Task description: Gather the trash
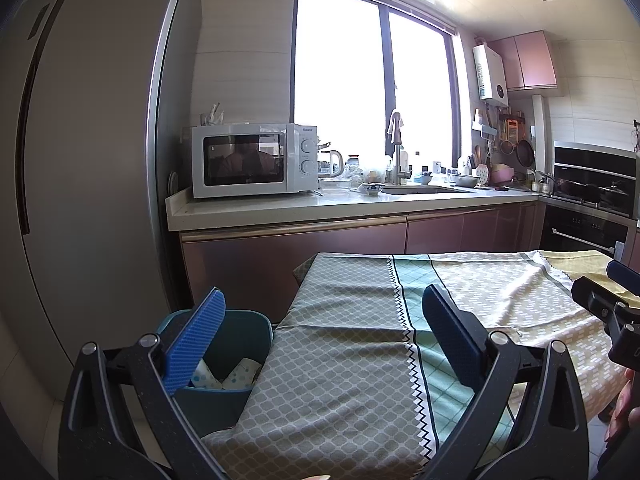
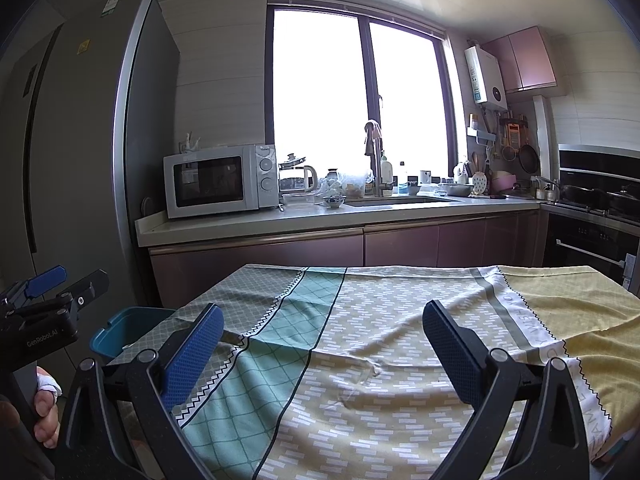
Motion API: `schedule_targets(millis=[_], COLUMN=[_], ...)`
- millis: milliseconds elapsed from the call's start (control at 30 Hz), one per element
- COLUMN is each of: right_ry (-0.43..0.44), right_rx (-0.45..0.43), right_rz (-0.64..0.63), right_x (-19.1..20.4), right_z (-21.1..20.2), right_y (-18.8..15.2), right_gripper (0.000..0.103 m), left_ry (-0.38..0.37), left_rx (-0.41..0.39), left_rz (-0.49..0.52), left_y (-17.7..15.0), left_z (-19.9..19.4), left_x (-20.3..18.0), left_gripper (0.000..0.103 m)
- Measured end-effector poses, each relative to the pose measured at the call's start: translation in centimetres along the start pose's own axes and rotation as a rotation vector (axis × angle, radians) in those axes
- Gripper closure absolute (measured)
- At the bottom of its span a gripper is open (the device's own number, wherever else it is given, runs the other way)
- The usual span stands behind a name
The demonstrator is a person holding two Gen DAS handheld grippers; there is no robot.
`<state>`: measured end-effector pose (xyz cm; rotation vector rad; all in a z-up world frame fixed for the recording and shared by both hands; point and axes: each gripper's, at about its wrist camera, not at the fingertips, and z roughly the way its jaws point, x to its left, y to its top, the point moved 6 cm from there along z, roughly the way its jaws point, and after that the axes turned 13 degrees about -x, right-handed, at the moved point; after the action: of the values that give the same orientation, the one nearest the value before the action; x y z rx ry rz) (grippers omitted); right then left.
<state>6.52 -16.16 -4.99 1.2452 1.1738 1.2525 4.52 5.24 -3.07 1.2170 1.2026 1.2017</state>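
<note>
A teal trash bin (image 1: 240,344) stands on the floor at the table's left end; crumpled white paper with blue dots (image 1: 244,374) lies inside it. The bin also shows in the right wrist view (image 2: 124,330). My left gripper (image 1: 324,320) is open and empty, above the table's left part, its left finger (image 1: 196,340) over the bin. My right gripper (image 2: 324,334) is open and empty above the middle of the patterned tablecloth (image 2: 384,320). The left gripper also shows at the left edge of the right wrist view (image 2: 60,284).
A kitchen counter (image 1: 320,208) runs behind the table with a microwave (image 1: 252,160), kettle, bowls and sink. A tall fridge (image 1: 80,160) stands at the left. An oven and stove (image 1: 592,200) are at the right. The right gripper's body (image 1: 608,304) is near the table's right side.
</note>
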Motion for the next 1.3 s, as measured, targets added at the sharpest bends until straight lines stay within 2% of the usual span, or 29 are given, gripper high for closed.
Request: schedule_targets(millis=[1300], right_ry=[-0.019], right_rx=[0.001], right_rz=[0.010], right_x=[0.22], right_z=[0.10], right_y=[-0.27], right_gripper=[0.007], left_ry=[-0.002], left_rx=[0.002], left_rz=[0.000], left_y=[0.06], left_z=[0.08], left_x=[0.00], left_gripper=[0.006])
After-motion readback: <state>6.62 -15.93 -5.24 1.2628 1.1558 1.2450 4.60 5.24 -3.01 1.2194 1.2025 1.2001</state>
